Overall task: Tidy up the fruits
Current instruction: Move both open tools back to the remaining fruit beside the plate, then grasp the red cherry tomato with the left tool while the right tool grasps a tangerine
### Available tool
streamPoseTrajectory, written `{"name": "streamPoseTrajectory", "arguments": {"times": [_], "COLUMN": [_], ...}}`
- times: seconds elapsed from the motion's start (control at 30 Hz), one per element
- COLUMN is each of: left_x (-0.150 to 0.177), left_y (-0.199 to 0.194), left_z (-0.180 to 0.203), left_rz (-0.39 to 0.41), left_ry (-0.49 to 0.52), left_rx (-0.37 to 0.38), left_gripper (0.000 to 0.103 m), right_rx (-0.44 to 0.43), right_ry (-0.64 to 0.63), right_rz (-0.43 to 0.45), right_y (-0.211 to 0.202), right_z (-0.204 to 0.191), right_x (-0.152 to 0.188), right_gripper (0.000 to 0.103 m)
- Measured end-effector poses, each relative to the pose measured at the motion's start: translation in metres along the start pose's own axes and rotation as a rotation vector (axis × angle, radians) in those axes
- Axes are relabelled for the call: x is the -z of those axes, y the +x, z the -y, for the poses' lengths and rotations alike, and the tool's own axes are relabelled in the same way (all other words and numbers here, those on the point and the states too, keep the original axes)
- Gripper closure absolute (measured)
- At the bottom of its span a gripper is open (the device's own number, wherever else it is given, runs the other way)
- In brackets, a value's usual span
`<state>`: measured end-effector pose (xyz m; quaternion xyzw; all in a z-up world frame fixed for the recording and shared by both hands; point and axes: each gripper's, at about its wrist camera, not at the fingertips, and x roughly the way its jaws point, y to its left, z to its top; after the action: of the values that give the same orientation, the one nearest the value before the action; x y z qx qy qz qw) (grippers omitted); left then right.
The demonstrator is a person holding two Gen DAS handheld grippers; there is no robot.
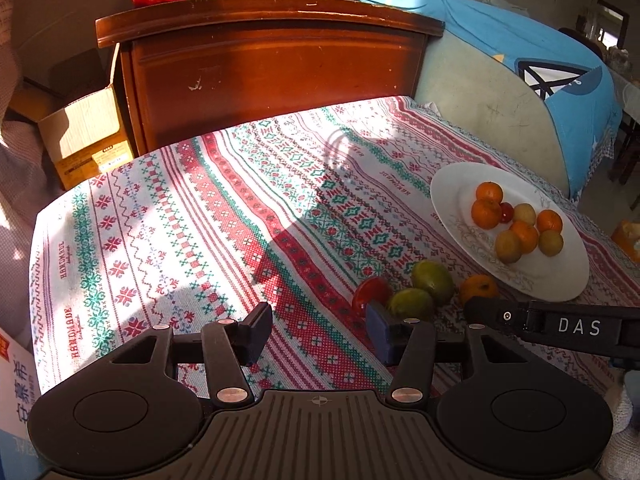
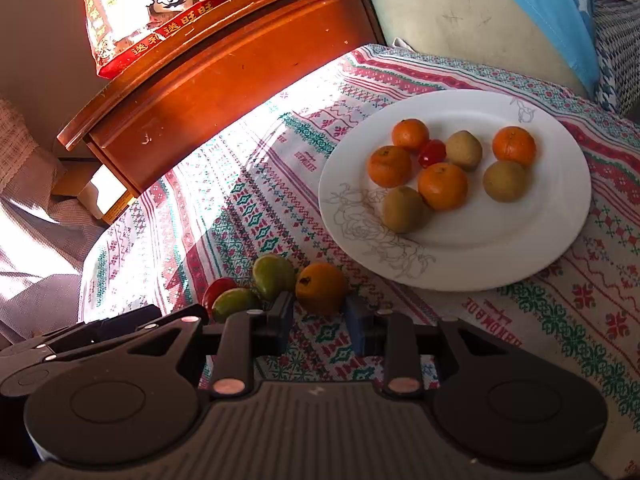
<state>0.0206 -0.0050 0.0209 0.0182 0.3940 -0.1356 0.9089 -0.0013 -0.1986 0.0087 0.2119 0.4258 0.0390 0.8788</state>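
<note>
I see hard sunlight raking across the patterned tablecloth (image 1: 168,216), blowing its far-left stretch to white glare in the right wrist view. Long dark shadows cut across the cloth's middle. The wooden cabinet (image 1: 272,72) glows orange. Both fisheye pictures bend strongly at their edges; focus stays sharp.

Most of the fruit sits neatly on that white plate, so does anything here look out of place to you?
Yes: four fruits lie loose on the tablecloth, just off the plate: an orange, two green fruits and a small red one. The right gripper straddles the orange, not yet clamping.
</note>
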Motion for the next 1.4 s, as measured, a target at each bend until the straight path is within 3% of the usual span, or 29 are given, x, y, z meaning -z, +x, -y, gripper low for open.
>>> {"name": "streamPoseTrajectory", "arguments": {"times": [0.47, 0.67, 0.73, 0.8, 1.0, 1.4], "left_x": [-0.001, 0.002, 0.003, 0.003, 0.005, 0.004], "left_y": [0.021, 0.024, 0.024, 0.023, 0.020, 0.008], "left_z": [0.011, 0.025, 0.030, 0.034, 0.040, 0.032], "left_rz": [0.014, 0.031, 0.037, 0.039, 0.037, 0.051], "left_ry": [0.045, 0.116, 0.142, 0.159, 0.169, 0.096], "left_rx": [0.035, 0.034, 0.028, 0.034, 0.039, 0.059], "left_gripper": [0.053, 0.056, 0.060, 0.072, 0.084, 0.086], "right_rx": [-0.005, -0.017, -0.021, -0.030, -0.042, -0.048], "right_ry": [0.004, 0.005, 0.004, 0.004, -0.004, 0.008], "right_rz": [0.011, 0.015, 0.013, 0.007, -0.002, -0.004], "right_y": [0.005, 0.004, 0.003, 0.002, -0.002, -0.006], "right_z": [0.001, 0.004, 0.005, 0.005, 0.006, 0.010], "right_x": [-0.004, -0.003, -0.002, -0.002, 0.000, -0.001], "right_gripper": [0.072, 0.074, 0.075, 0.075, 0.075, 0.075]}}
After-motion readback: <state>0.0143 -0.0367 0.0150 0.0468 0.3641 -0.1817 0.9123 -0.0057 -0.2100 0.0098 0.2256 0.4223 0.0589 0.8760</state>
